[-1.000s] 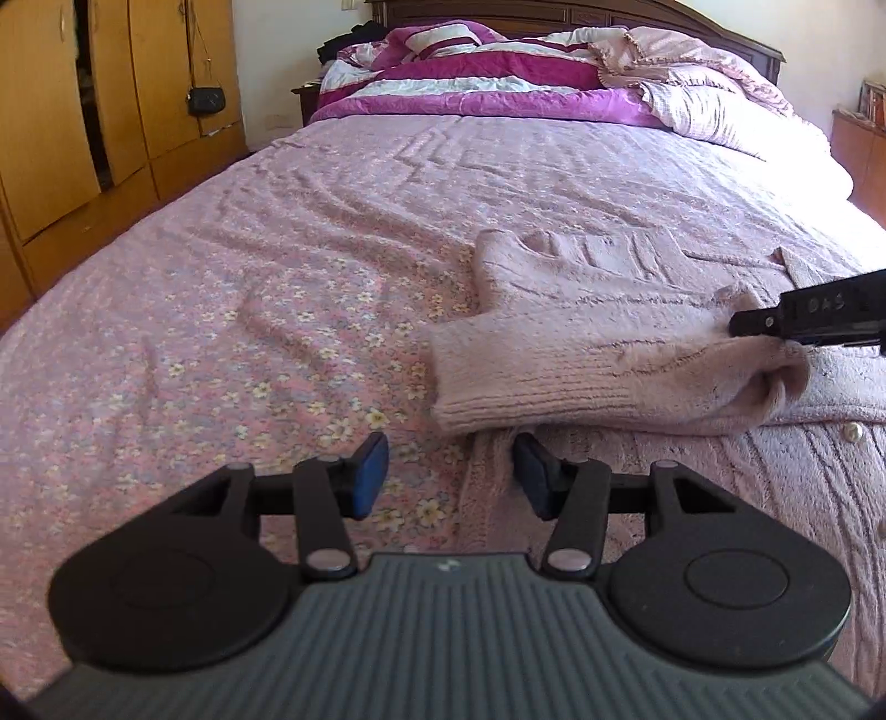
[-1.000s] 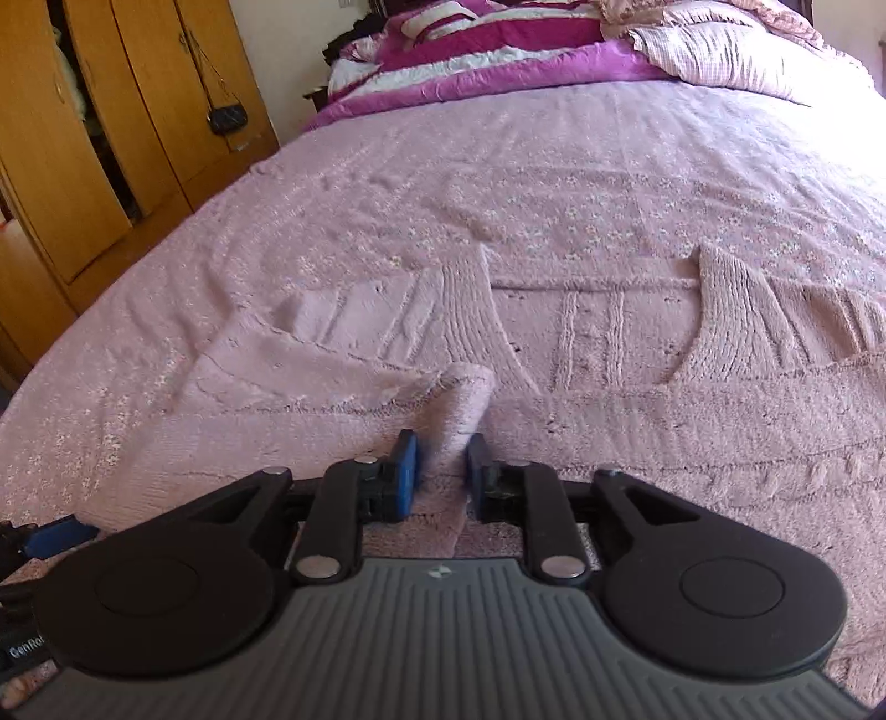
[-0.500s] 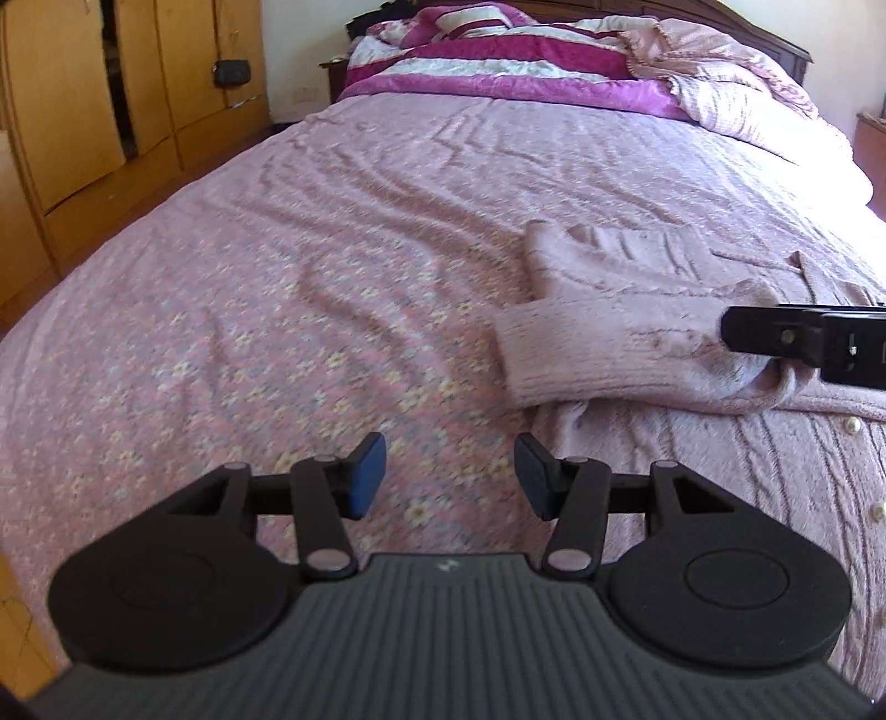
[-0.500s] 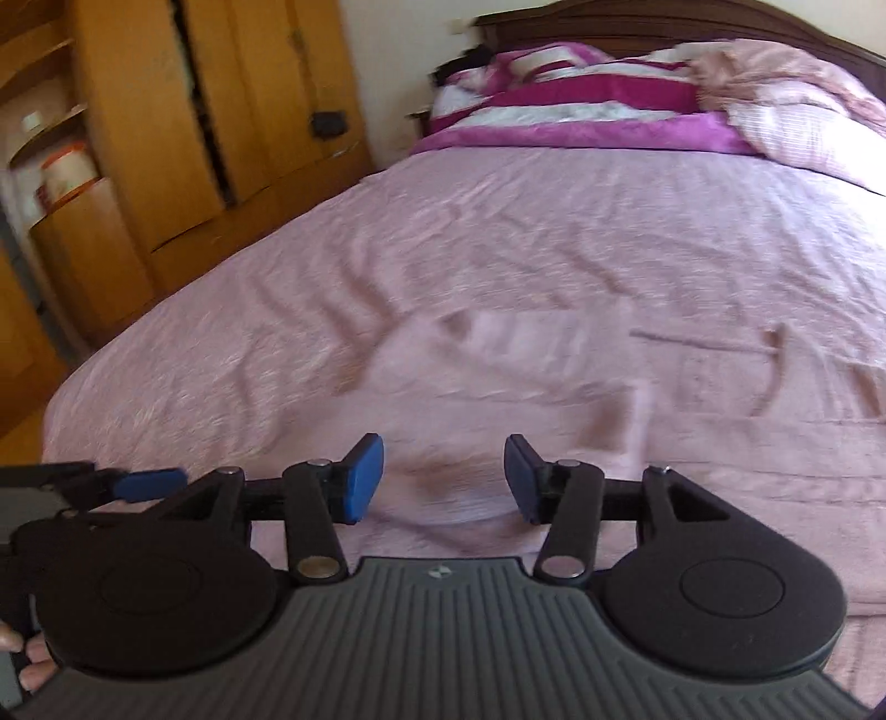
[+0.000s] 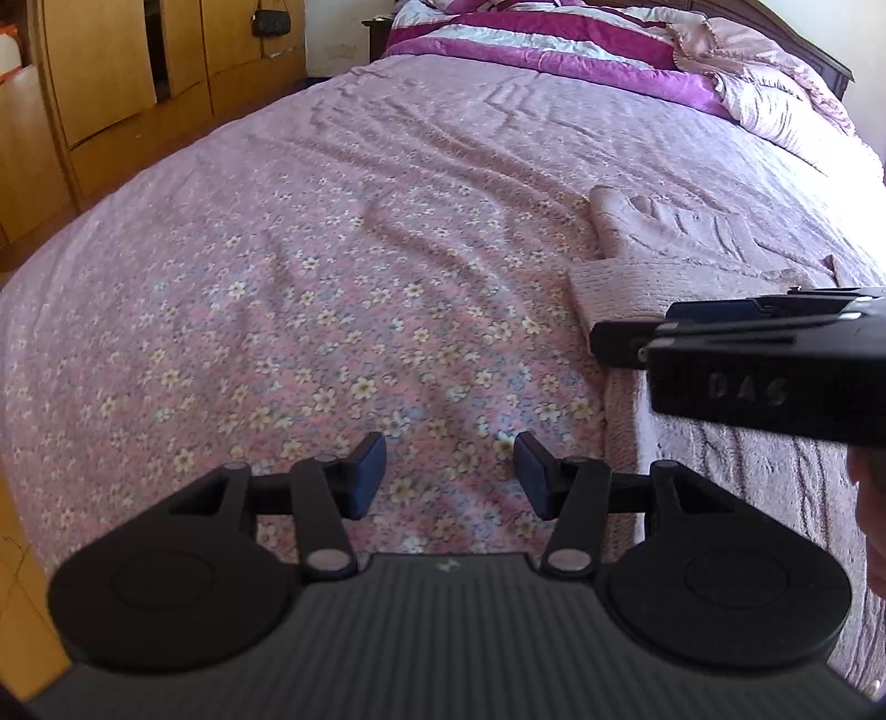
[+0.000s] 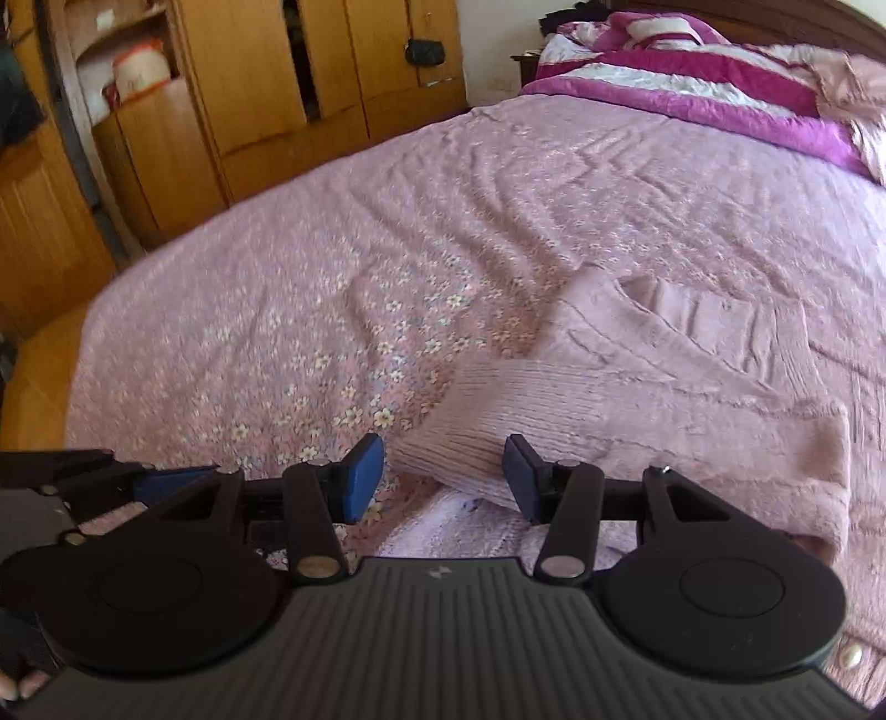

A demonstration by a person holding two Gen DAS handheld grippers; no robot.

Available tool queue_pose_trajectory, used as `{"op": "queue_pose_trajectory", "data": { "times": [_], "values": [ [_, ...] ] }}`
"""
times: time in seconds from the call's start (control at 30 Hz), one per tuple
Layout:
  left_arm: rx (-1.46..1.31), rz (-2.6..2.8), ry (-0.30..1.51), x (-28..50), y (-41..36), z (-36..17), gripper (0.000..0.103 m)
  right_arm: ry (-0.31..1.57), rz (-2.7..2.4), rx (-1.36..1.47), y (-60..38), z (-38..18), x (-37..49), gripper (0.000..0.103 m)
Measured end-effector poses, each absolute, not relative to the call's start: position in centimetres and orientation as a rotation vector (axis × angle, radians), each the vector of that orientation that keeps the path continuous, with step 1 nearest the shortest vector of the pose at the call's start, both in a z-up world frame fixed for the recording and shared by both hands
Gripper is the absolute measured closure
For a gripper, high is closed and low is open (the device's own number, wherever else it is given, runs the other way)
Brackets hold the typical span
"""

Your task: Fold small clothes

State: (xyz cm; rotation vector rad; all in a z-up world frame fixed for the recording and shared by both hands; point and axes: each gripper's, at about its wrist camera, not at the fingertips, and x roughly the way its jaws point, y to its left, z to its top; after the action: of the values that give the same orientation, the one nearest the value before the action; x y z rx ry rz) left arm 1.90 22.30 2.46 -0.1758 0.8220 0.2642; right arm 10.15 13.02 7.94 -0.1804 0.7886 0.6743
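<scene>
A pink knitted cardigan (image 6: 692, 354) lies flat on the floral pink bedsheet (image 6: 310, 310), with one sleeve (image 6: 554, 410) folded across its body. My right gripper (image 6: 446, 476) hovers open just above the folded end of that sleeve, and its pads do not press on the knit. My left gripper (image 5: 451, 479) is open over bare bedsheet (image 5: 332, 332), left of the cardigan (image 5: 659, 243), with nothing between its fingers. In the left wrist view the right gripper (image 5: 603, 343) crosses in from the right above the sleeve.
A wooden wardrobe (image 6: 266, 83) stands along the left of the bed, with a small black bag (image 5: 271, 23) hanging on a door. A purple and white quilt (image 5: 554, 44) is piled at the head. A person's hand (image 6: 16, 681) shows at the lower left.
My right gripper let go of the sleeve, opened and swung back to the left. My left gripper slid left, away from the cardigan, staying open.
</scene>
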Motion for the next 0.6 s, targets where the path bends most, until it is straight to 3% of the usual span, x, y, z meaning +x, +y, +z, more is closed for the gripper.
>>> {"op": "queue_pose_trajectory", "data": {
  "times": [0.13,0.27,0.33,0.4,0.6],
  "values": [
    [-0.177,0.261,0.825,2.0,22.3,2.5,0.049,0.801,0.666,-0.26,14.1,7.2,9.7,0.042],
    [-0.171,0.252,0.831,2.2,21.9,2.5,0.05,0.792,0.637,-0.301,14.4,5.9,10.9,0.045],
    [-0.172,0.248,0.831,2.2,21.8,2.6,0.05,0.755,0.596,-0.333,14.3,6.0,10.7,0.079],
    [-0.172,0.239,0.824,2.1,21.5,2.7,0.05,0.723,0.595,-0.313,13.7,6.7,10.5,0.093],
    [-0.111,0.19,0.748,2.3,19.9,4.5,0.05,0.637,0.553,-0.157,9.6,10.4,11.1,0.095]
  ]
}}
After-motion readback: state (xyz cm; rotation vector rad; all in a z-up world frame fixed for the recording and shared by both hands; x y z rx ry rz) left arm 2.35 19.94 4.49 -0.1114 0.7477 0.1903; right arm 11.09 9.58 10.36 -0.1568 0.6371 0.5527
